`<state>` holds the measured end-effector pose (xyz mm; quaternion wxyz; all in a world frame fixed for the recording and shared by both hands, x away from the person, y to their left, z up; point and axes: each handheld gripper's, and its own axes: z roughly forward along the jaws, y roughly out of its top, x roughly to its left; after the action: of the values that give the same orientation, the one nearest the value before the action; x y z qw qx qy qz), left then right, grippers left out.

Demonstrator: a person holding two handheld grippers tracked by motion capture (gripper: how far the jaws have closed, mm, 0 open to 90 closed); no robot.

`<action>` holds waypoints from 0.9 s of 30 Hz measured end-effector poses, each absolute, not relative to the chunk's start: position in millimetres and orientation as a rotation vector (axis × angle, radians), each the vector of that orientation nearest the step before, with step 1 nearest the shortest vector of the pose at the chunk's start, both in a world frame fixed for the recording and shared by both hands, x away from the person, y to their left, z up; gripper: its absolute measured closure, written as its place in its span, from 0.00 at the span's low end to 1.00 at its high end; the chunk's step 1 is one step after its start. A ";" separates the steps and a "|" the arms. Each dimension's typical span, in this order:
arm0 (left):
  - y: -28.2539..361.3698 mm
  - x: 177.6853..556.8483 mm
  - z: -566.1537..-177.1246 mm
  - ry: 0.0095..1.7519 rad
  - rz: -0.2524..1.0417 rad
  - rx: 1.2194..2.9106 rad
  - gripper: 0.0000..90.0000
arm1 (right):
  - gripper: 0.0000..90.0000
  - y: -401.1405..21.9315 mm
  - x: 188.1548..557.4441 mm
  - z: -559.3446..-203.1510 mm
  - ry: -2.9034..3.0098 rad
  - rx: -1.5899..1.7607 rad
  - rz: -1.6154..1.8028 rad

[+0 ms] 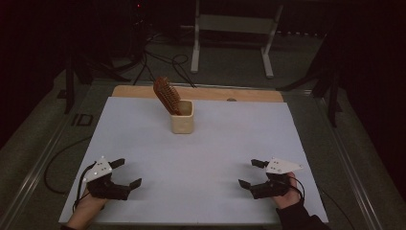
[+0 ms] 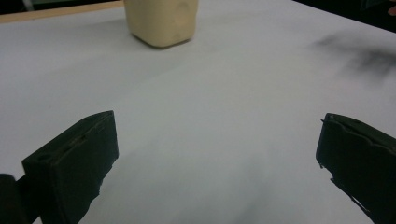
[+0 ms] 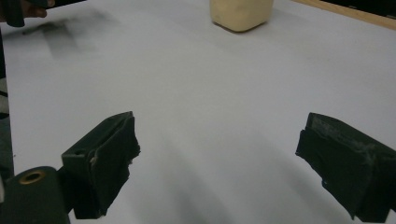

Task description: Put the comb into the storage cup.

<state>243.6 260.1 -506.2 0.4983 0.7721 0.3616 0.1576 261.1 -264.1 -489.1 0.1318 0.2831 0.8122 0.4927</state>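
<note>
Both grippers, left (image 1: 128, 173) and right (image 1: 249, 172), sit near with jaws apart; approach the far brush (image 1: 167, 95) high, pinching its head above the cup (image 1: 182, 122).

A cup (image 1: 182, 117) stands on the sheet (image 1: 201, 158) toward the table's (image 1: 201, 92) far edge with a brush (image 1: 167, 95) leaning in it, well ahead of and between the fingers of the left gripper (image 1: 127, 173) and right gripper (image 1: 253, 173), both resting near the front edge.
</note>
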 end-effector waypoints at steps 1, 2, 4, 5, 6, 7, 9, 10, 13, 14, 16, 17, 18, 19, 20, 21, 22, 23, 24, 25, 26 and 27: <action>260.9 242.4 -506.6 0.876 0.386 1.870 0.00 | 0.11 -264.2 260.9 -489.1 2.358 0.826 1.429; 261.8 240.8 -507.0 0.874 0.394 1.869 0.00 | 0.11 -264.4 260.9 -489.0 2.358 0.825 1.429; 264.0 239.2 -508.2 0.875 0.395 1.864 0.00 | 0.11 -264.6 261.0 -489.0 2.356 0.824 1.437; 265.5 238.6 -509.4 0.876 0.393 1.855 0.00 | 0.11 -264.5 261.1 -489.0 2.357 0.828 1.436; 266.4 238.5 -510.2 0.882 0.389 1.850 0.00 | 0.11 -264.2 261.2 -489.2 2.357 0.832 1.435; 268.1 238.4 -511.4 0.888 0.385 1.844 0.00 | 0.11 -264.0 261.3 -489.3 2.358 0.829 1.435; 269.6 238.1 -512.8 0.897 0.391 1.838 0.00 | 0.11 -263.7 261.5 -490.0 2.360 0.823 1.427; 270.4 237.9 -513.2 0.902 0.396 1.838 0.00 | 0.11 -263.8 261.9 -490.4 2.361 0.826 1.425; 271.3 235.5 -512.8 0.916 0.443 1.854 0.00 | 0.11 -264.0 263.3 -491.6 2.362 0.827 1.416; 271.3 234.8 -513.0 0.921 0.452 1.856 0.00 | 0.11 -264.0 263.7 -492.1 2.365 0.823 1.414; 271.7 233.1 -514.9 0.933 0.463 1.856 0.00 | 0.11 -264.1 265.0 -493.2 2.366 0.822 1.413; 272.2 233.3 -516.3 0.938 0.451 1.860 0.00 | 0.11 -264.2 265.4 -493.6 2.366 0.826 1.410; 272.2 233.3 -517.6 0.945 0.446 1.866 0.00 | 0.11 -264.3 266.0 -493.9 2.363 0.832 1.413; 272.4 233.3 -518.3 0.944 0.446 1.871 0.00 | 0.11 -264.4 266.3 -494.3 2.362 0.833 1.420; 272.5 233.5 -518.6 0.945 0.445 1.874 0.00 | 0.11 -264.5 266.4 -494.6 2.364 0.835 1.414; 272.5 233.2 -518.6 0.949 0.450 1.874 0.00 | 0.11 -264.6 266.8 -495.0 2.368 0.835 1.411; 272.7 232.8 -518.3 0.954 0.450 1.869 0.00 | 0.11 -264.7 267.3 -495.5 2.369 0.835 1.417; 273.1 232.7 -518.0 0.956 0.451 1.867 0.00 | 0.11 -264.1 267.4 -495.8 2.367 0.839 1.418; 273.3 232.2 -517.4 0.958 0.453 1.863 0.00 | 0.11 -264.0 267.4 -495.9 2.368 0.840 1.418; 273.4 231.4 -516.6 0.959 0.452 1.853 0.00 | 0.11 -263.9 267.4 -496.2 2.370 0.838 1.419; 273.3 230.7 -516.1 0.959 0.452 1.844 0.00 | 0.11 -263.6 267.6 -496.6 2.374 0.838 1.417; 273.1 230.2 -515.9 0.958 0.455 1.842 0.00 | 0.11 -263.4 267.8 -496.8 2.374 0.835 1.418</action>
<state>230.2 273.1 -515.9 0.4866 0.7571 0.3937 0.1869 267.8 -263.4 -496.8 0.1259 0.2868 0.8153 0.4870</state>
